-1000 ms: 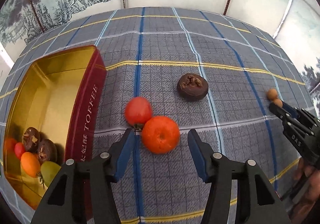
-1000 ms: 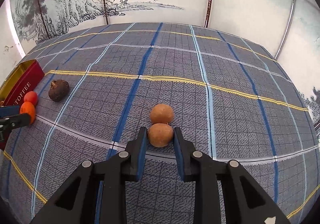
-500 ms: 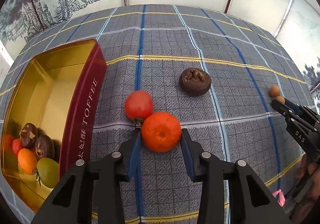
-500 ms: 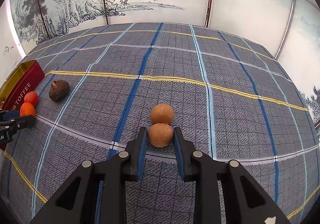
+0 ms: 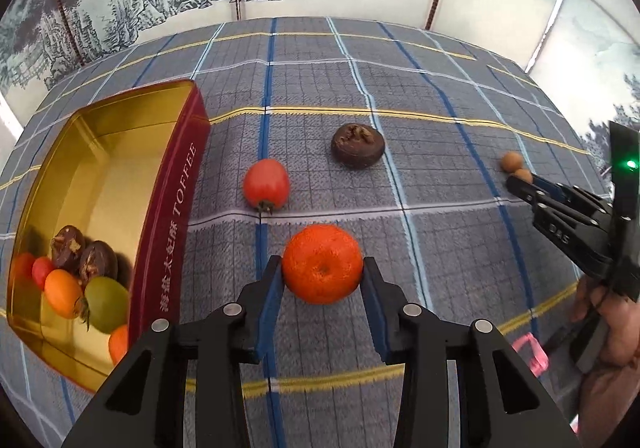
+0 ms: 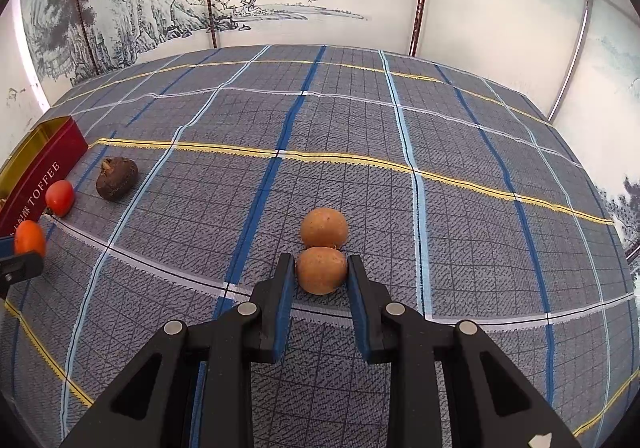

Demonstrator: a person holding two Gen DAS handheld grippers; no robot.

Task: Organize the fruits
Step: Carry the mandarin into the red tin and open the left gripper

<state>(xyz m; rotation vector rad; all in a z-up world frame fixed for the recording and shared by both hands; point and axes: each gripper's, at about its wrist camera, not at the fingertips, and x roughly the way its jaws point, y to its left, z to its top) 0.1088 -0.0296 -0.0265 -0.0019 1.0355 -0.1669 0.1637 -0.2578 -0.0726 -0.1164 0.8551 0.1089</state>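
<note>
Left gripper (image 5: 322, 274) clamps the dimpled round orange mandarin (image 5: 322, 263); beside it, the gold-lined red toffee tin (image 5: 172, 215) cradles glossy small fruits. Right gripper (image 6: 321, 275) pinches one smooth tan ball-shaped fruit (image 6: 321, 275) on the woven plaid cloth (image 6: 400, 135).

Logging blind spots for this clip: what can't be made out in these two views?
- Toffee tin: in the right wrist view the left edge cuts it off, contents unseen.
- Fruits piled in the tin: in the left wrist view they overlap; count unclear.
- Tan fruit in the right gripper: tiny in the left wrist view.
- Left gripper, shut on the orange: barely shows at the right wrist view's edge.
</note>
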